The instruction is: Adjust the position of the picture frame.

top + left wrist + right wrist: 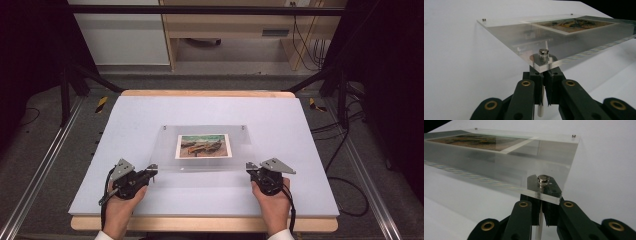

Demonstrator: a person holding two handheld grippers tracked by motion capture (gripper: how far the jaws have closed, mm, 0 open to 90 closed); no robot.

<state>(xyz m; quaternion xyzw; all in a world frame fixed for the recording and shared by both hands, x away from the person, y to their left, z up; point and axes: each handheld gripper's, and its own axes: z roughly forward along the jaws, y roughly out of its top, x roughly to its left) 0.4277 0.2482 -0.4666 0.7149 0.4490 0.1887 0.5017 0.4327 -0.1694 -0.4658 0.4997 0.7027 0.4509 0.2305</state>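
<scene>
A clear acrylic frame (167, 150) holding a landscape picture (203, 145) lies across the middle of the white board (125, 120). My left gripper (152, 169) is at its near left corner and my right gripper (248, 166) at its near right corner. In the left gripper view the jaws (544, 82) stand shut on a thin white post (540, 111) under the corner, below a metal stud (543, 53). The right gripper view matches: jaws (541, 208) shut on a white post (538, 231) beneath a stud (543, 179). The frame's near edge sits off the surface.
The white board rests on a wooden table (200, 225). Metal rails (45, 165) run along both sides on the floor, with cables (345, 150) at the right. Two more studs (484, 19) mark the frame's far corners.
</scene>
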